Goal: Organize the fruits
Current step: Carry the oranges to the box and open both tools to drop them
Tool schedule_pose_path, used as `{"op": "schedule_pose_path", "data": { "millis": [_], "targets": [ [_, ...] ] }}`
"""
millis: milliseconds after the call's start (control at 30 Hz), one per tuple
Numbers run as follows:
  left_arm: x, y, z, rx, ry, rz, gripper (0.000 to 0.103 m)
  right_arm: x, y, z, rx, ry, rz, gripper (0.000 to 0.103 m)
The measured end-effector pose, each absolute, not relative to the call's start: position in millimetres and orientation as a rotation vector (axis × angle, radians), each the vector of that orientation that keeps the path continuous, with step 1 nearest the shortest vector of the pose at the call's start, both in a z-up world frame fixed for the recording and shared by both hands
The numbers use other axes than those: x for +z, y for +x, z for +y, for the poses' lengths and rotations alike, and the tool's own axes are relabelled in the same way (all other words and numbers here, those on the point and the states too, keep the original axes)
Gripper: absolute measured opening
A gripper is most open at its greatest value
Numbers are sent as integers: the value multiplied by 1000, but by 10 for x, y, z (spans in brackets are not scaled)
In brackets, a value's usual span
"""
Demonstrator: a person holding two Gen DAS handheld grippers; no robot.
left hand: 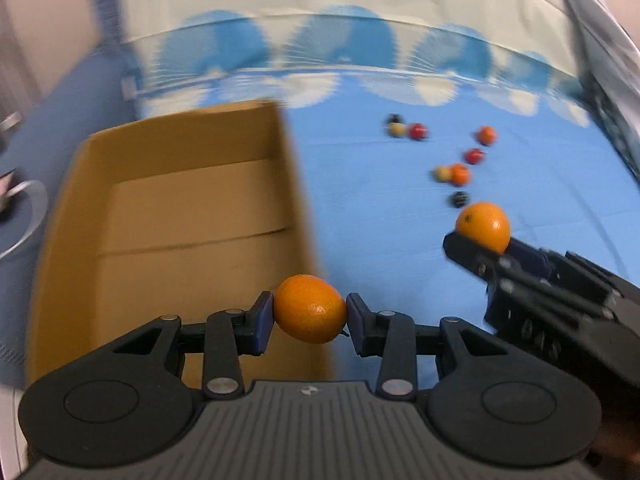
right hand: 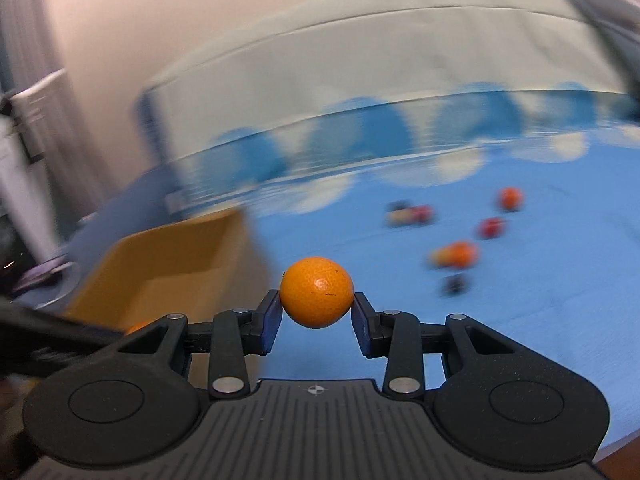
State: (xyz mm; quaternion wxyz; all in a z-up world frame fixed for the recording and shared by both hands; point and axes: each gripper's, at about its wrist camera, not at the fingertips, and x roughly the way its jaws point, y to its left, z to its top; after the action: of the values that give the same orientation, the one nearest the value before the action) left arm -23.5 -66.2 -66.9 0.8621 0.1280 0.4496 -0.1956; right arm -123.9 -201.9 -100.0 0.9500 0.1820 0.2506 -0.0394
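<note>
Left wrist view: at bottom centre, the left gripper (left hand: 310, 314) clenches an orange (left hand: 310, 308) over the right edge of an open cardboard box (left hand: 180, 208). At centre right, the right gripper (left hand: 486, 242) grasps a second orange (left hand: 483, 226). Farther off, upper right, small blurred fruits (left hand: 460, 174) lie scattered on the blue cloth (left hand: 380, 208).
</note>
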Motion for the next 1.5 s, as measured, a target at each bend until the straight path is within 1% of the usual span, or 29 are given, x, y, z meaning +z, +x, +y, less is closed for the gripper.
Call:
{"op": "schedule_pose_path", "data": {
  "millis": [200,433,700,833,1167,1500],
  "targets": [
    [-514,-432,181,-339,164,902,43,-801,-1296,-1279,32,241,551,40],
    [-491,-399,680,-333,71,876,43,-715,-1215,-843,10,160,593,40],
    [-537,-86,891,-309,29,864,43,-750,-957,-550,29,76,642,40],
    [-632,112,912,-290,50,882,43,-837,-785,-454,48,46,673,40],
    [-1139,587,870,-239,128,1000,43,-1165,-368,-407,72,16,762,40],
    [-1558,762,823,-224,198,1102,43,-1463,-217,-411,67,3,855,40]
  ]
}}
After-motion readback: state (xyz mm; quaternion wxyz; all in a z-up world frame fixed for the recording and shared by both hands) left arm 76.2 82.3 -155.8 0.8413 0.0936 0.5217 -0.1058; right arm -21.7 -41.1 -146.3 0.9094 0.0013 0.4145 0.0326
